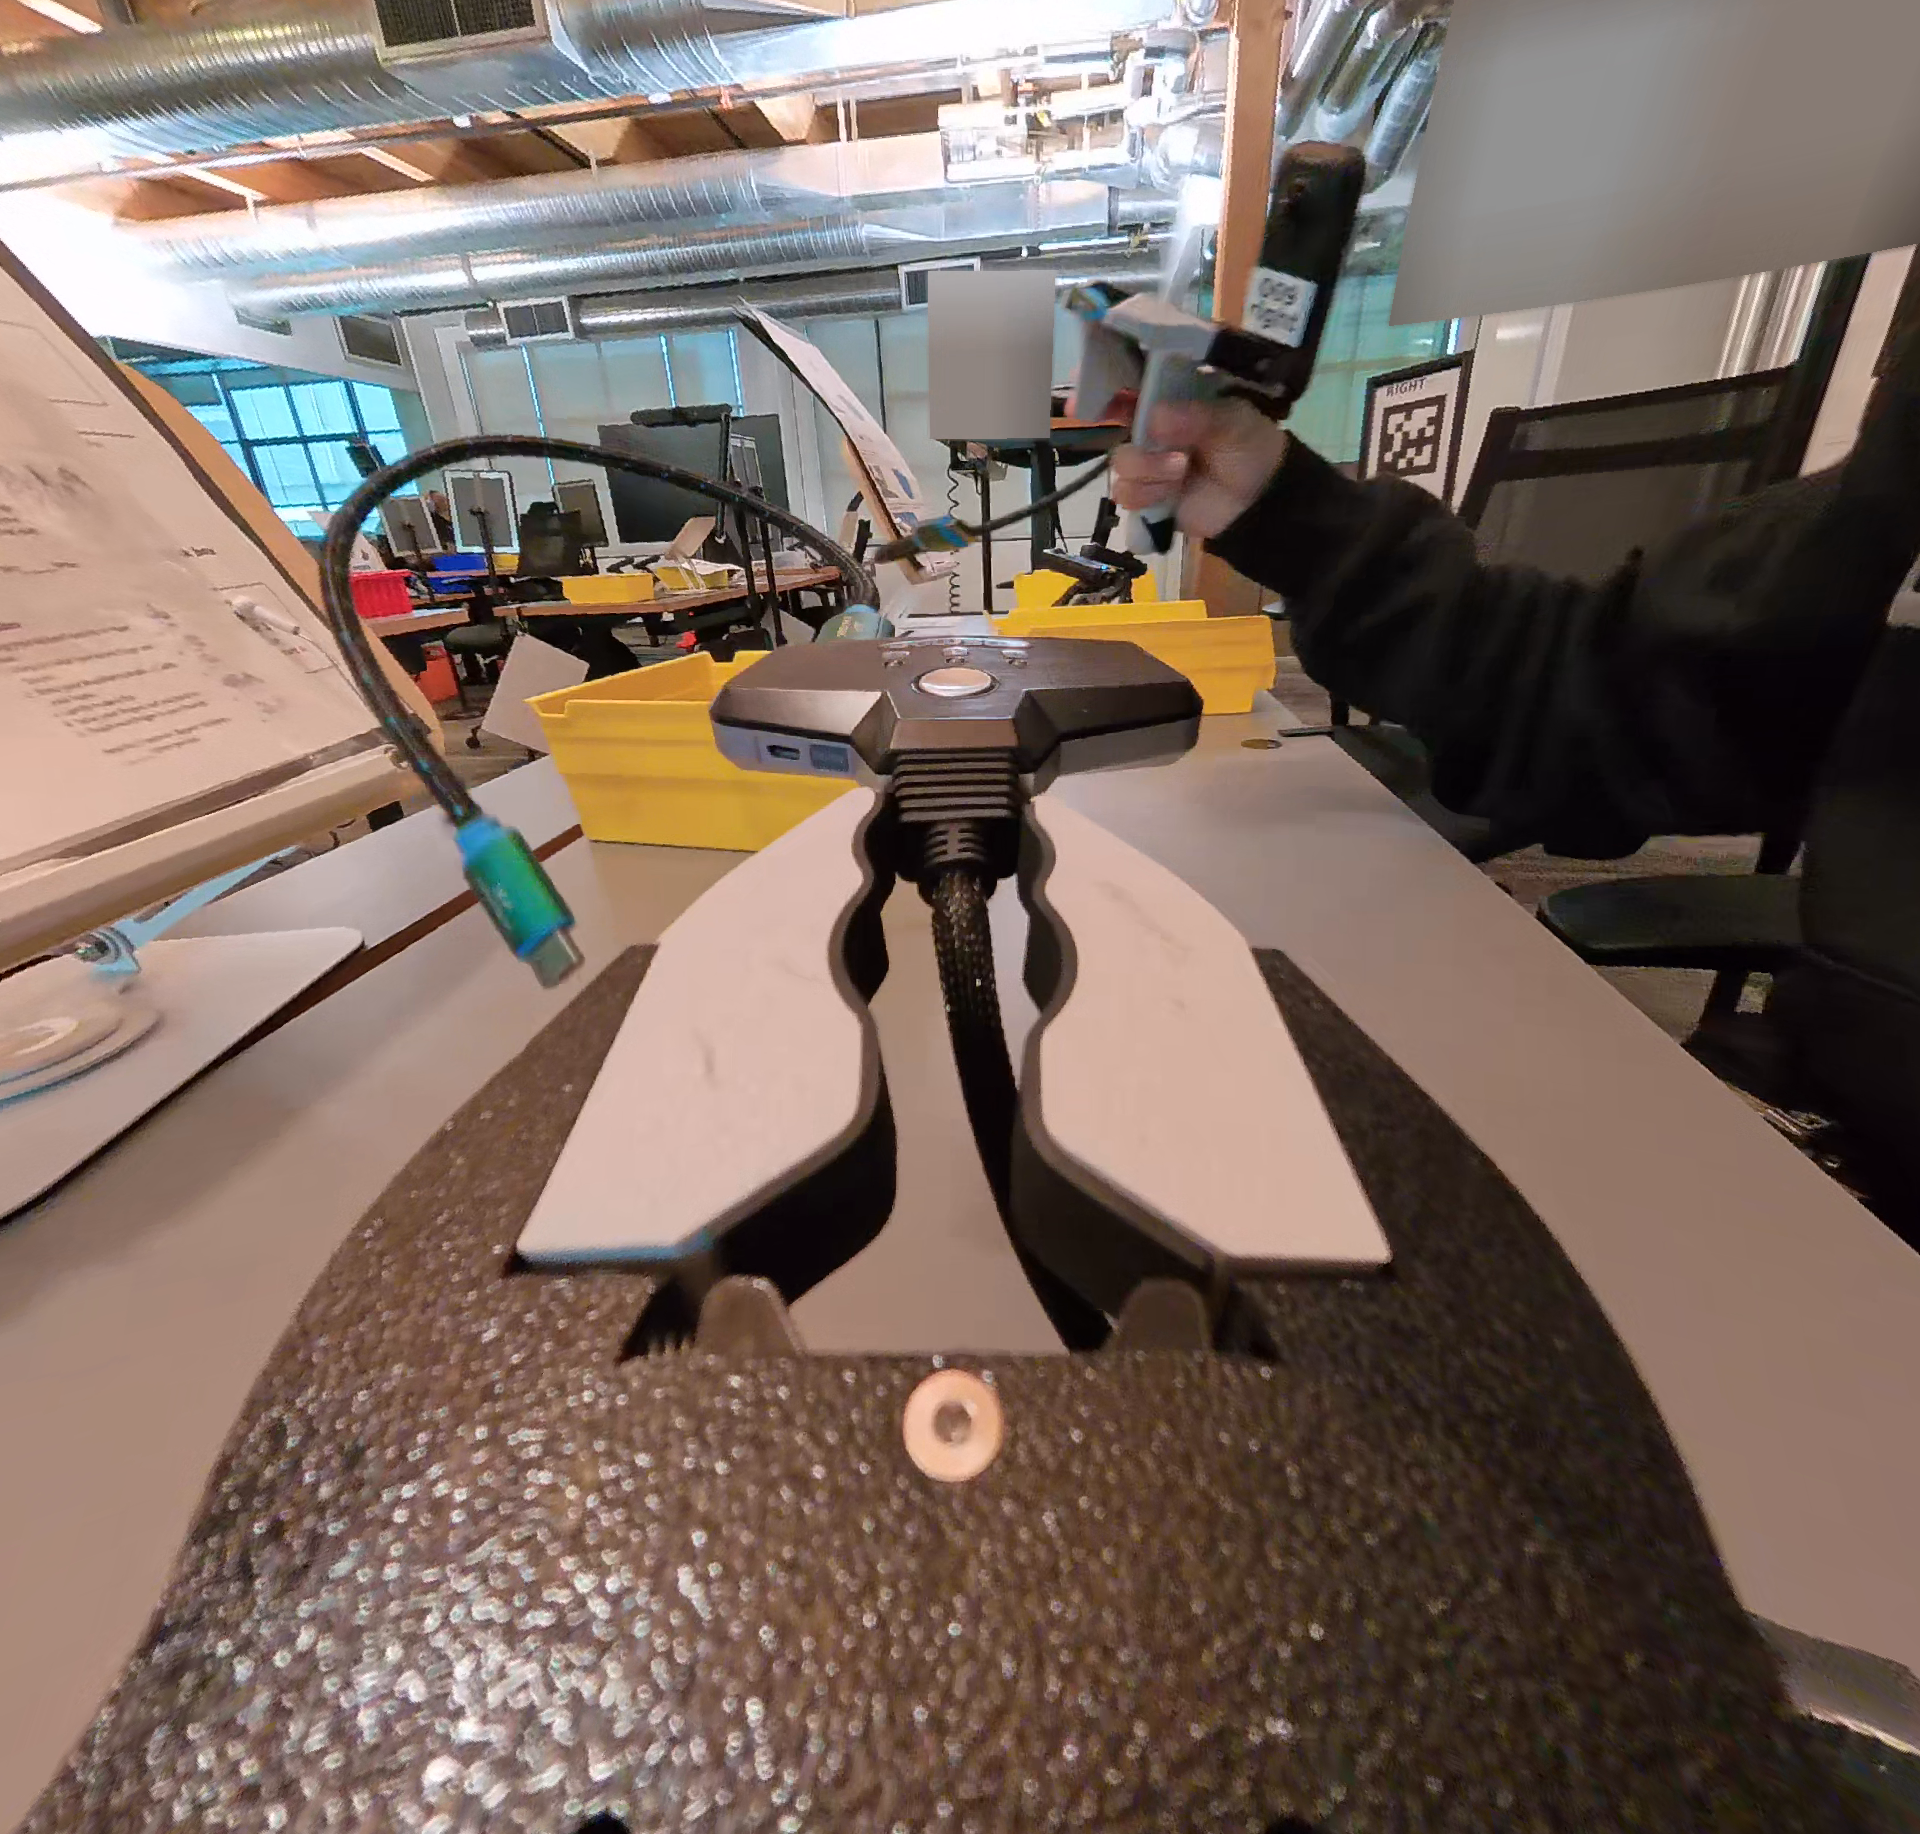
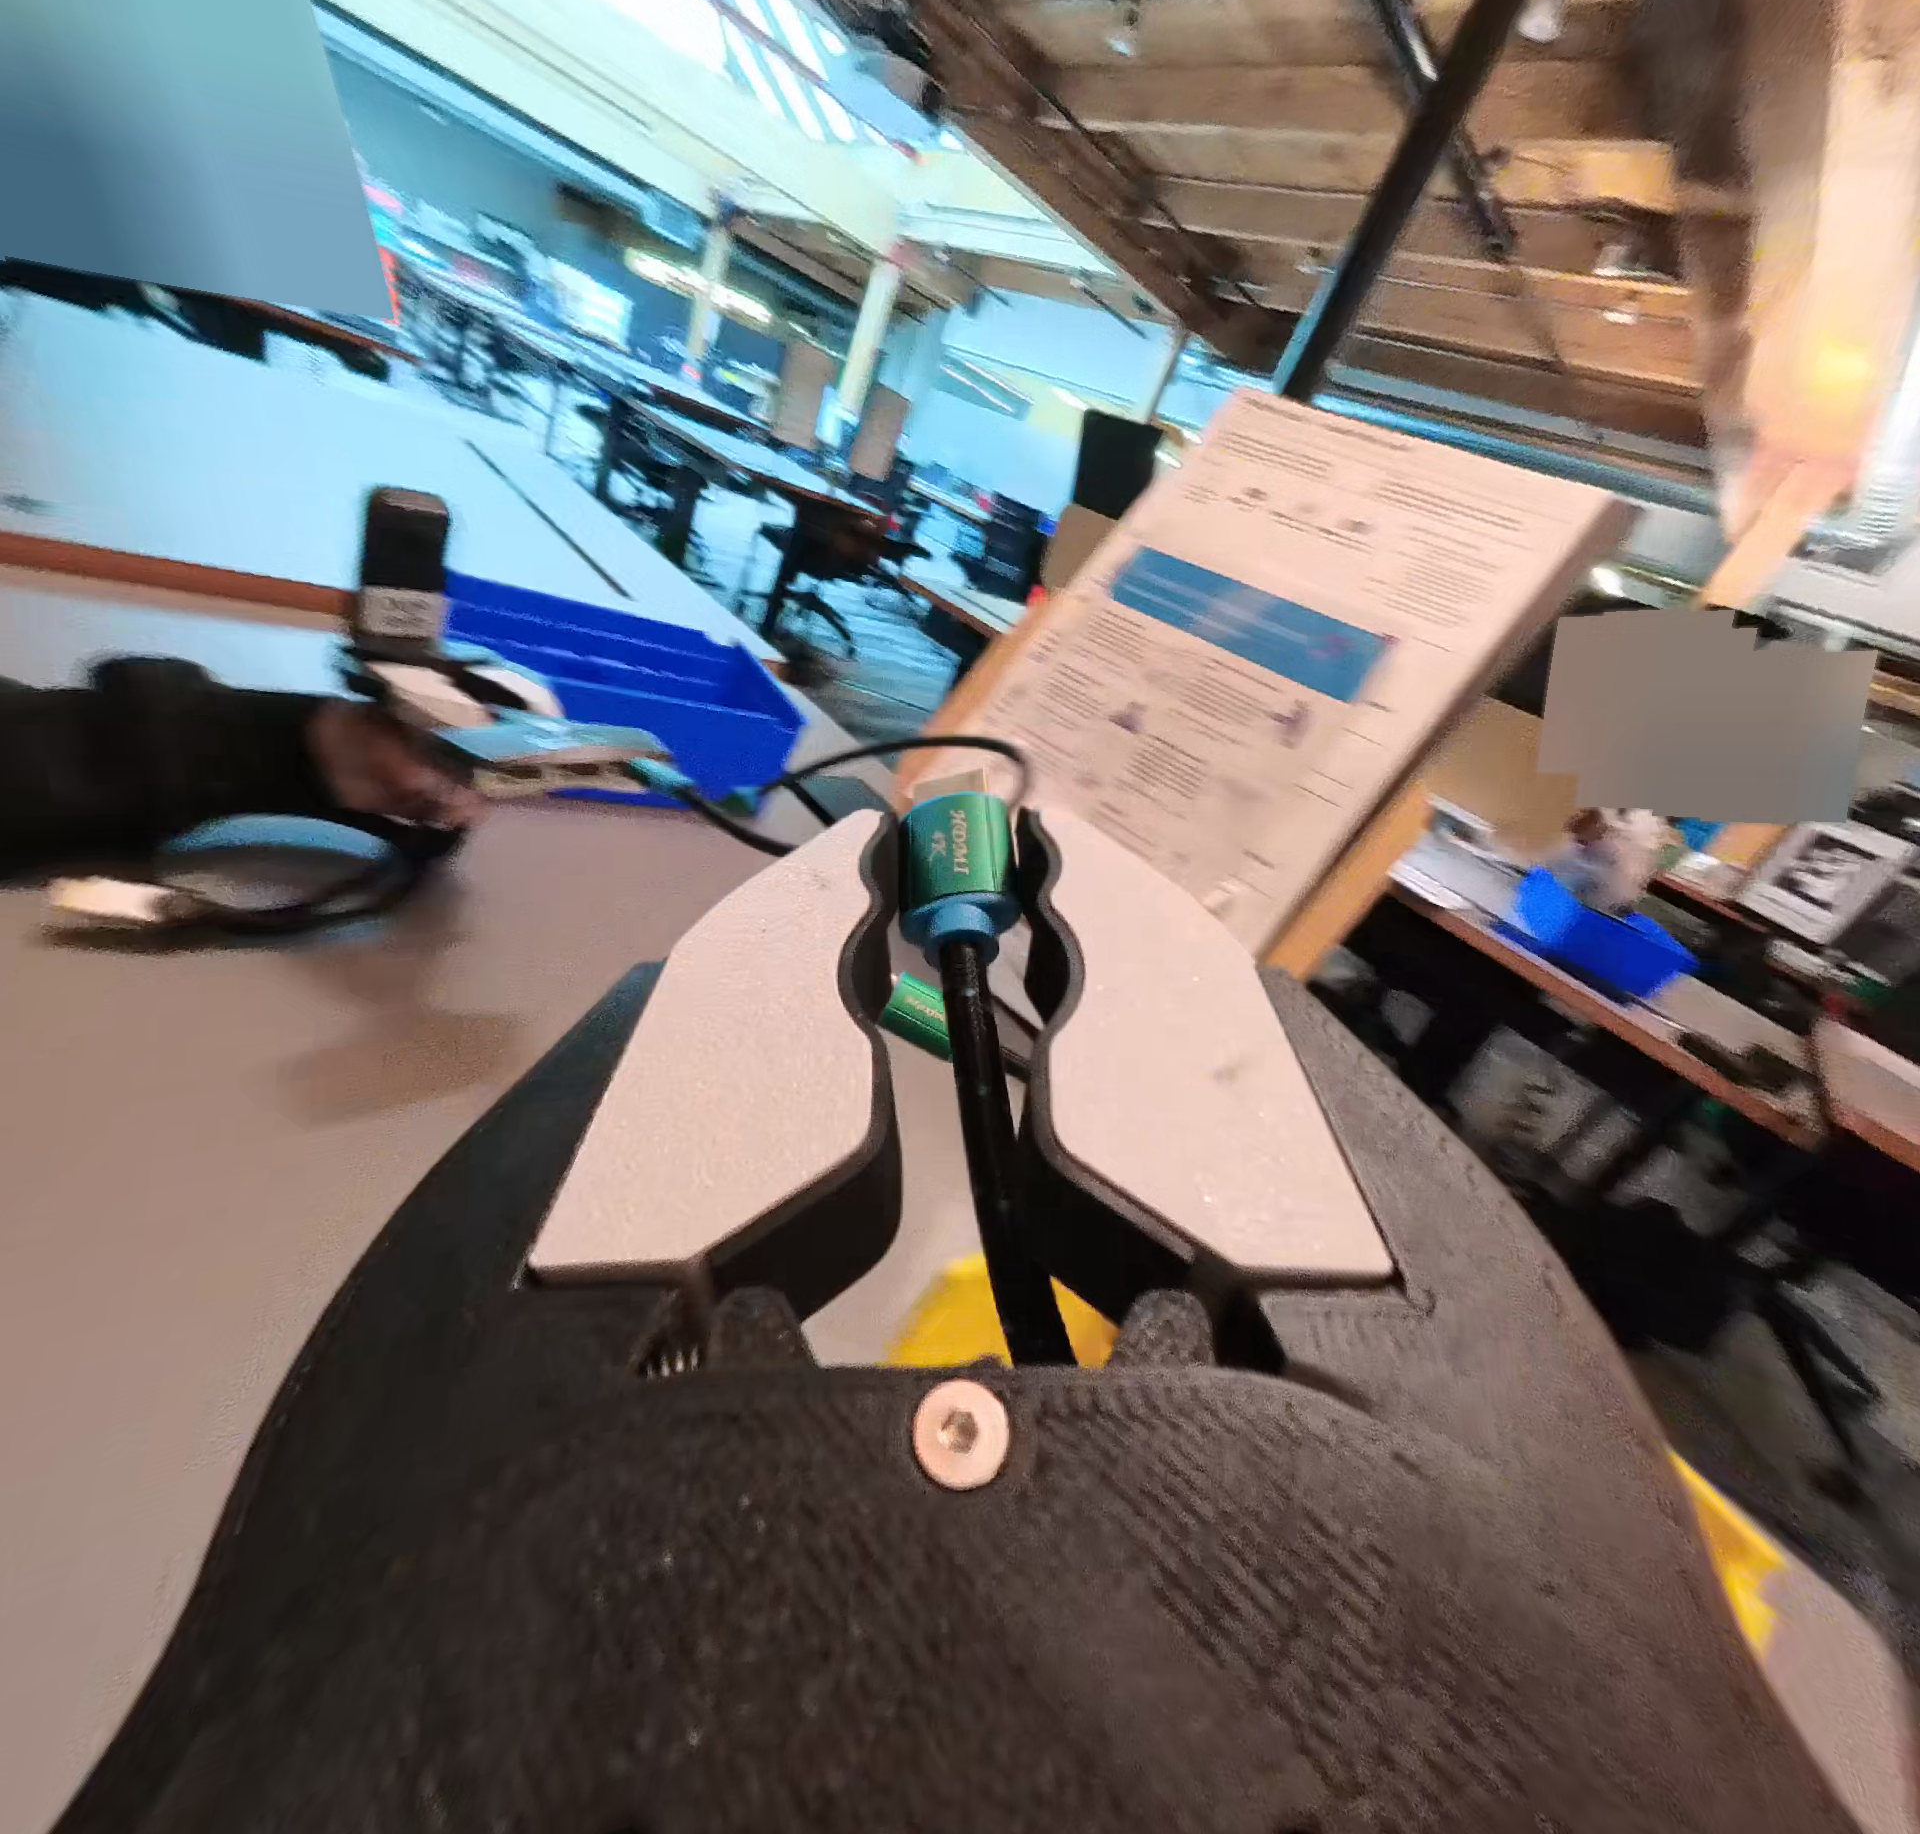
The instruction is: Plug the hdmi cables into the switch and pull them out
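1. HDMI switch (image 1: 956,709) is held just above the surface (image 1: 1195,953); left hand-held gripper (image 1: 951,849) is clamped on its ribbed cable collar.
2. Right hand-held gripper (image 2: 956,880) is closed on a green HDMI plug (image 2: 951,875), raised well clear of the switch.
3. Judgement: square the plug to a port, push straight, and brace the switch.
4. A second green plug (image 1: 516,896) dangles free at left.

The flat, angular plastic switch (image 1: 956,709) is black with a round silver button and a grey side. Its braided cord (image 1: 971,963) is black. The metal plug shell (image 2: 954,875) is green with a blue collar. The plastic bin (image 1: 665,766) is yellow; the smooth tabletop (image 1: 1299,953) pale grey. The tongs (image 1: 954,839) have light grey faces on speckled black bodies.
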Motion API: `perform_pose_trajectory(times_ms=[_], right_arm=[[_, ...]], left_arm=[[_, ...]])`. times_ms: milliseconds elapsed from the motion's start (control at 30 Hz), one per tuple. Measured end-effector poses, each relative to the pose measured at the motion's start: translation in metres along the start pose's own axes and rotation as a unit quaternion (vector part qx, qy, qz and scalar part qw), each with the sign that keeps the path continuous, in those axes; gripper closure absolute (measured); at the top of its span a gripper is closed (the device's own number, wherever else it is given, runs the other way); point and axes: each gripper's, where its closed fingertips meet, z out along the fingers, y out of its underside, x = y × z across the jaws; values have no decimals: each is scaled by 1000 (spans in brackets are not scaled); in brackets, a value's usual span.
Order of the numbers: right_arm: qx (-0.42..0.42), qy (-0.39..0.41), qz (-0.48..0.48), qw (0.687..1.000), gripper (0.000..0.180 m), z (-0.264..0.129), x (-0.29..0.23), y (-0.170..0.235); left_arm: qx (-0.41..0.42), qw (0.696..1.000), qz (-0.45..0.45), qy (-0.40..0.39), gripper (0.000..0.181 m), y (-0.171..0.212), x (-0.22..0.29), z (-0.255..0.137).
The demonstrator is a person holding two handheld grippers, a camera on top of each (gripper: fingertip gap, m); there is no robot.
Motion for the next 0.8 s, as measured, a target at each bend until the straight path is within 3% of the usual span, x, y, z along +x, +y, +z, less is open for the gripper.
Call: perform_pose_trajectory(times_ms=[200,500,667,800], right_arm=[[-49,91,107,989,157,3,82,69],[-19,136,203,969,158,14,110,130],[-187,110,238,947,158,18,83,195],[-351,95,232,902,146,11,58,235]], left_arm=[[1,1000,-16,4,159,5,-1,-1],[7,1000,-22,12,159,6,0,0],[10,1000,-21,11,159,4,0,-2],[16,1000,-23,11,159,3,-1,-2]])
